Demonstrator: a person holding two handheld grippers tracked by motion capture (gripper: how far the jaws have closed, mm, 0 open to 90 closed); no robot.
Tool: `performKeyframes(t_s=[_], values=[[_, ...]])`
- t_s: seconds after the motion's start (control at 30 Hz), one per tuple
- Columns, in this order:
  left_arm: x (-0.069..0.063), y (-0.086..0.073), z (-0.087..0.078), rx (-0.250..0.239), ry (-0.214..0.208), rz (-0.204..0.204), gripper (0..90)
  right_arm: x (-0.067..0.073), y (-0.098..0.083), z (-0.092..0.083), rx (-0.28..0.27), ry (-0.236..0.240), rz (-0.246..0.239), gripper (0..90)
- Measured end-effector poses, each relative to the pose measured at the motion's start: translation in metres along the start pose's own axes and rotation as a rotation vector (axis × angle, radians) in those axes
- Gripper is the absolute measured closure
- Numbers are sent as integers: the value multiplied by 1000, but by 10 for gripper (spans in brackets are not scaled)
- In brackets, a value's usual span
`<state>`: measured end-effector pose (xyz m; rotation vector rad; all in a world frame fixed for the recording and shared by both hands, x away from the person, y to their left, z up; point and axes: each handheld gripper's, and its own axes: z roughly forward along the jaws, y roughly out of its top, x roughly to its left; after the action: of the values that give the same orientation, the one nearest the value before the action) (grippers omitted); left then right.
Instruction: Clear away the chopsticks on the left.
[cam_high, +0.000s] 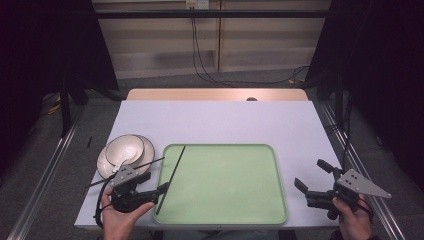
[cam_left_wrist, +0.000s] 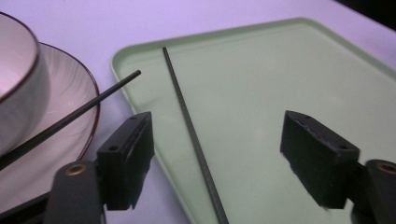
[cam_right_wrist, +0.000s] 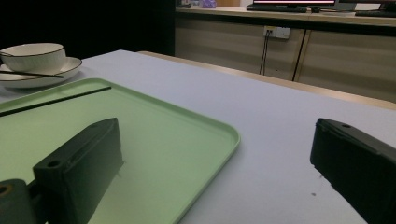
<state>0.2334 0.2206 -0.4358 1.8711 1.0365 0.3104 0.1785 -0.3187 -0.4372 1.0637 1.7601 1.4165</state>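
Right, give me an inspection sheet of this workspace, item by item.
Surface: white table top, wooden strip at its far edge.
Job's things: green tray with one black chopstick lying along its left side; second chopstick resting across the plate, which holds a bowl.
Clutter: nothing seen.
Grippers: left gripper open over the tray chopstick, not pressing it; right gripper open, empty.
Cables: black cable at the left gripper; wall cables trailing to the floor.
Surroundings: dark curtains, grey floor, panelled wall.
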Motion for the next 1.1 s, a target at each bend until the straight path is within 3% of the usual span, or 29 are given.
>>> performKeyframes(t_s=[0.1, 0.23, 0.5, 0.57, 0.73, 0.93, 1.1], values=[[6, -3, -10, -9, -36, 29, 187, 0, 0, 0, -2, -6, -3, 16], [11, -6, -19, 14, -86, 64, 136, 0, 0, 0, -2, -10, 7, 17], [25, -6, -45, 19, -133, 133, 119, 0, 0, 0, -2, -10, 7, 18], [30, -6, -51, 4, -114, 163, 118, -1, 0, 0, -2, -10, 7, 19], [46, -5, -71, -20, -55, 189, 132, -1, 0, 0, -3, -9, 4, 19], [68, -3, -91, -16, -51, 181, 115, 0, 0, 0, -2, -4, 2, 20], [91, -6, -93, 26, -61, 226, 137, 0, 0, 0, 1, -6, 1, 21]])
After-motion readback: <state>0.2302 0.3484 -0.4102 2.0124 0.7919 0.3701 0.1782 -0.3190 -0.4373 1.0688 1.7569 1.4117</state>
